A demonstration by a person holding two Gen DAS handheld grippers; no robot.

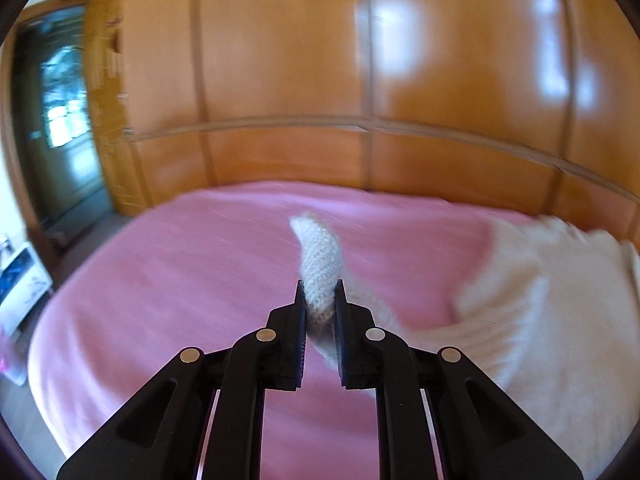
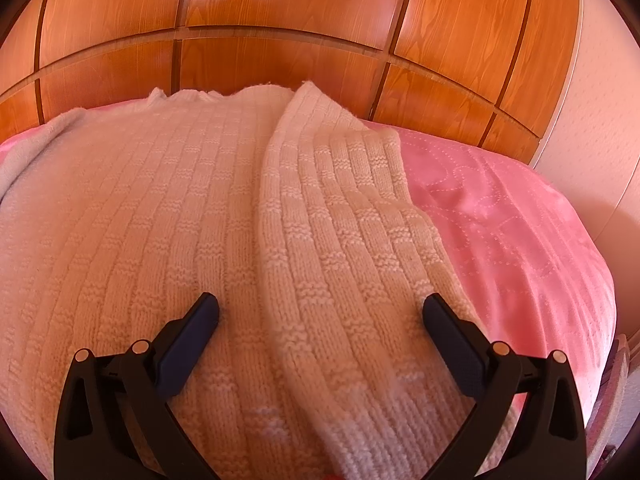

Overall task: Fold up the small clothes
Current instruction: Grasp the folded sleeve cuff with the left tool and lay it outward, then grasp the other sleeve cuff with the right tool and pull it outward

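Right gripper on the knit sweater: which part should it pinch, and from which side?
Probably the folded-over panel's free edge on the cream knit sweater, the raised ridge running down the middle. Come from above and the right: the right gripper is open, straddling that panel, a finger on each side. The layer lies loose, so a pinch there should lift it. The left gripper already holds a sweater end.

Both the left gripper [image 1: 320,292] and the right gripper [image 2: 319,306] are matte black plastic, with ribbed dark pads inside the fingers and round silver pins just behind them at the hinges.
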